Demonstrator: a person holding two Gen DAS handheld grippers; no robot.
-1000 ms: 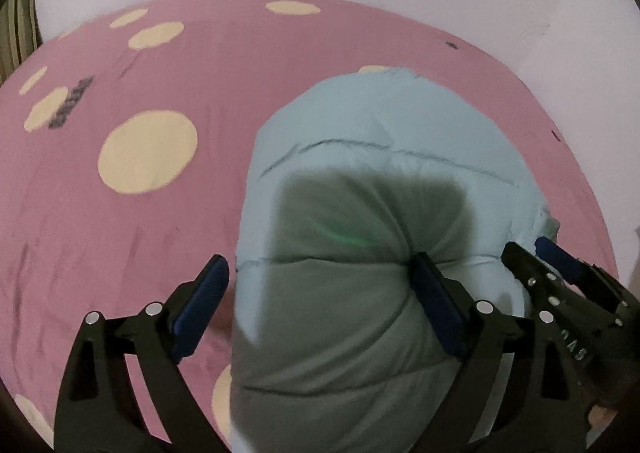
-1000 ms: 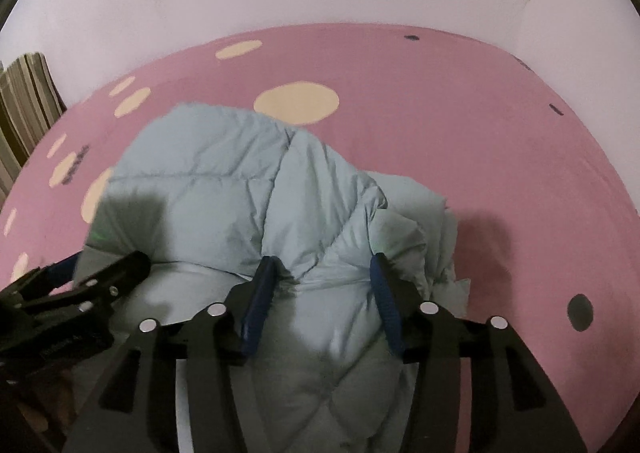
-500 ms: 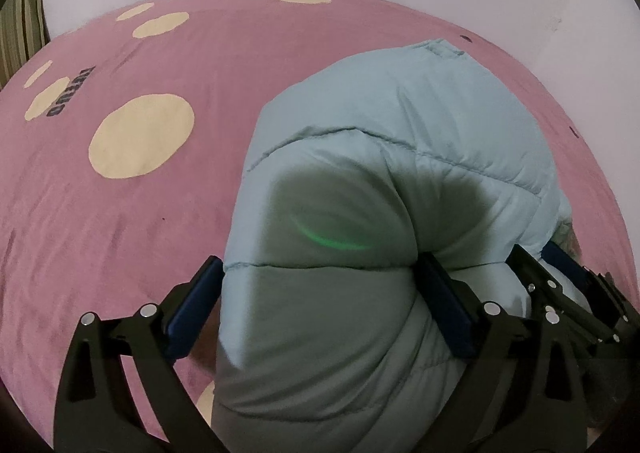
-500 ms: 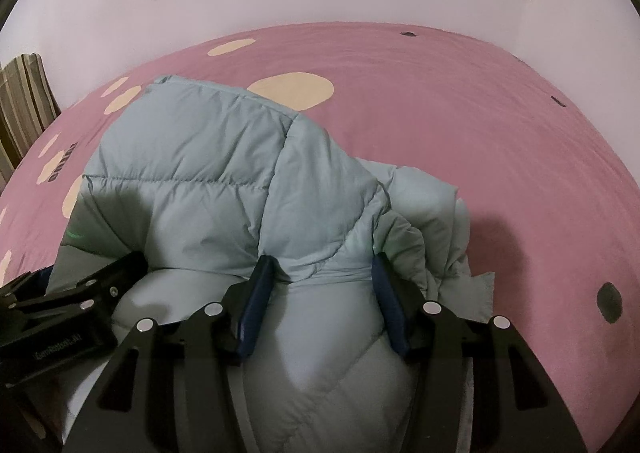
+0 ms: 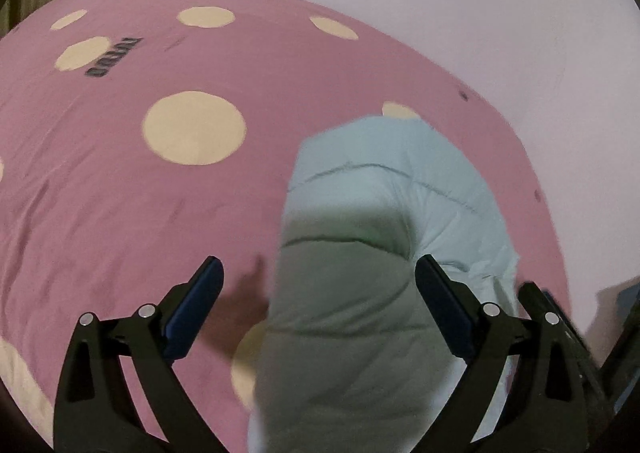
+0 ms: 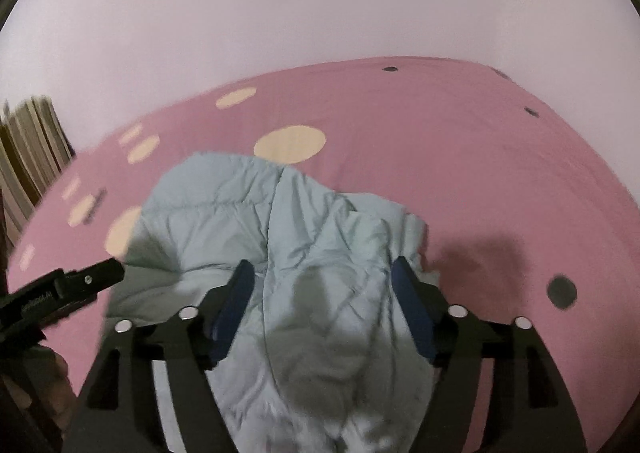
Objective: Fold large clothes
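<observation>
Pink bedding [image 5: 120, 193] with cream dots fills both views under a pale wall [image 6: 280, 13]. At 5 o'clock in the left view lies the light blue padded jacket [image 5: 360, 293]. Left gripper [image 5: 318, 285] stands apart, its right pad touching the fabric. Right gripper [image 6: 320, 289] stands apart around a bunched fold.

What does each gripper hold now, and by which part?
The left gripper is open and holds nothing. A bunched fold of the blue jacket fills the right gripper; whether it is clamped cannot be told.
</observation>
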